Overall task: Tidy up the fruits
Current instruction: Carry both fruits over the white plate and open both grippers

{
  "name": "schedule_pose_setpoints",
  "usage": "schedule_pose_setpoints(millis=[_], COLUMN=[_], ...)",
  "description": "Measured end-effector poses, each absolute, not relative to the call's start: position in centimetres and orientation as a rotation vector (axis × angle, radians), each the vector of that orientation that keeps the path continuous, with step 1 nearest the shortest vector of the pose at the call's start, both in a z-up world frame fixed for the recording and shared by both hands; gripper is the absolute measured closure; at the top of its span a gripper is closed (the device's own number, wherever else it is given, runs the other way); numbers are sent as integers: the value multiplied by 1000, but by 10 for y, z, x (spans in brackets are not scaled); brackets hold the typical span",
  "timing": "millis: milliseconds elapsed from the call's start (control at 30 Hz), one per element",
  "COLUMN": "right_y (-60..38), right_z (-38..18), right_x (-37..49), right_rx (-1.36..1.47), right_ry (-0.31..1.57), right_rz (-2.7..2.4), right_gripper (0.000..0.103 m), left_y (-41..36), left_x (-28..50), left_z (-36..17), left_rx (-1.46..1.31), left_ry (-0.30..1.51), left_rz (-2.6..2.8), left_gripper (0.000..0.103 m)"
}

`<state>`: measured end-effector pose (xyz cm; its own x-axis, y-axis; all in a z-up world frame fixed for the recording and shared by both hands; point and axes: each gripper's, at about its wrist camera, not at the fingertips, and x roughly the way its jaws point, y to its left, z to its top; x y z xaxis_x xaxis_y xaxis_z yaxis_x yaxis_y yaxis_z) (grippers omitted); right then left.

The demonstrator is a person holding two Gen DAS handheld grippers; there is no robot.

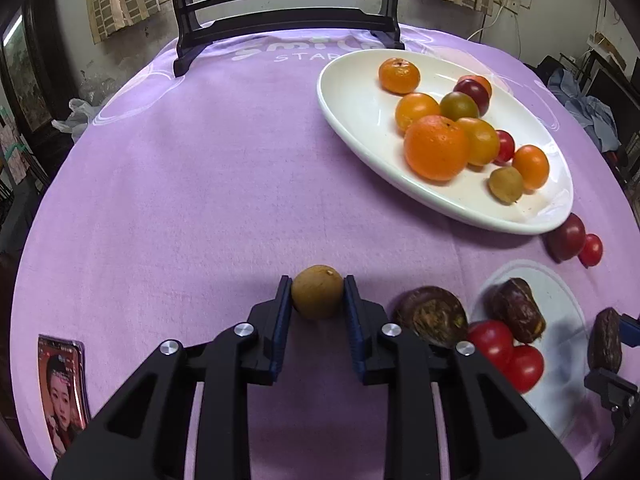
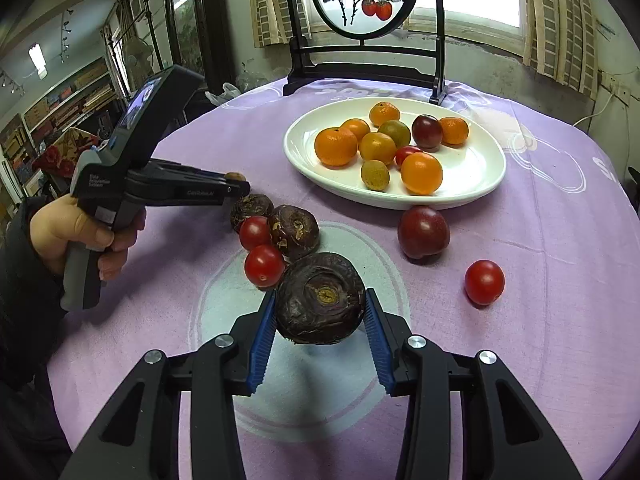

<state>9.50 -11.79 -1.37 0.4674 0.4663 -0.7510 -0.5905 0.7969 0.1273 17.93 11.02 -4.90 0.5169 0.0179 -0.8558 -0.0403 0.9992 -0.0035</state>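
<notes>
My left gripper (image 1: 317,294) is shut on a small brown longan (image 1: 317,292), held above the purple cloth; it also shows in the right wrist view (image 2: 236,178). My right gripper (image 2: 320,304) is shut on a dark water chestnut (image 2: 320,298), lifted over the cloth; the chestnut shows at the left wrist view's right edge (image 1: 605,346). A white oval plate (image 2: 476,172) holds oranges, plums, a longan and a cherry tomato. Two water chestnuts (image 2: 294,230) and two cherry tomatoes (image 2: 264,265) lie near my right gripper. A dark plum (image 2: 423,232) and a cherry tomato (image 2: 484,282) lie right of them.
A dark wooden screen stand (image 2: 362,64) stands at the table's far edge behind the plate. A photo card (image 1: 62,392) lies at the left wrist view's lower left. The round table (image 1: 180,180) is covered by a purple cloth.
</notes>
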Motion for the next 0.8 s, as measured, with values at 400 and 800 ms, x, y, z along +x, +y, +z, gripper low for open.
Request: schedule_pose_setpoints(millis=[400, 800], right_y=[-125, -114], right_z=[26, 14], right_x=[131, 236], right_rx=[-160, -137], right_ry=[795, 818], right_rz=[568, 436], right_gripper=[60, 60], left_y=[81, 63], left_x=[182, 281], left_z=[27, 10], left_rx=[-49, -112], left_ry=[871, 910], left_rz=[-48, 9], left_gripper=[78, 78])
